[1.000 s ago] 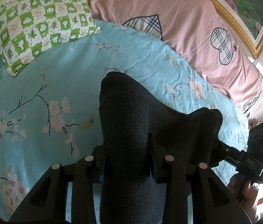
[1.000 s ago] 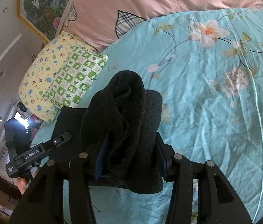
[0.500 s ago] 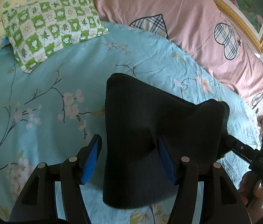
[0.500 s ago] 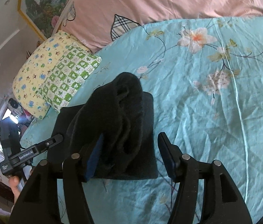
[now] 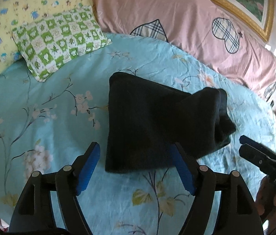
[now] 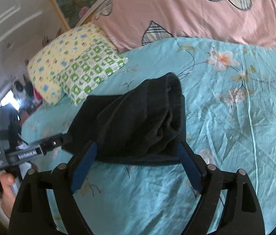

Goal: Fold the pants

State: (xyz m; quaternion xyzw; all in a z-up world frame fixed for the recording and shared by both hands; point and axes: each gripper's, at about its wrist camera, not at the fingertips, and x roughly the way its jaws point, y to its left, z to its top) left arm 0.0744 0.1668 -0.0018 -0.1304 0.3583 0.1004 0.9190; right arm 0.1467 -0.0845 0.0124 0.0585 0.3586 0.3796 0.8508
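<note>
Lying folded on the bed (image 5: 40,129), the pants (image 5: 147,125) form a dark, compact bundle near the middle of the teal floral sheet. Free of both tools. Right end is bulkier, layers stacked and slightly bunched; left part lies flatter with a straight near edge.

Left hand-held gripper (image 5: 136,162): fingers spread wide, blue pads visible, nothing between them. It sits just short of the bundle's near edge; the right pad overlaps the fabric in the left wrist view, contact unclear.

Right hand-held gripper (image 6: 138,162): fingers likewise apart, empty, straddling the near edge of the bulky end. In the right wrist view the pants (image 6: 138,121) fill the gap ahead of the pads; touching or not, can't tell. That frame is slightly motion-blurred.

Each tool shows at the edge of the other's view, held in a hand.

Beyond the pants: green checked pillow (image 5: 59,41) overlapping a yellow printed pillow (image 5: 20,13) at the bed's far left, pink quilt (image 5: 177,19) with plaid hearts along the back, gold-framed picture (image 5: 255,5) on the wall behind.
</note>
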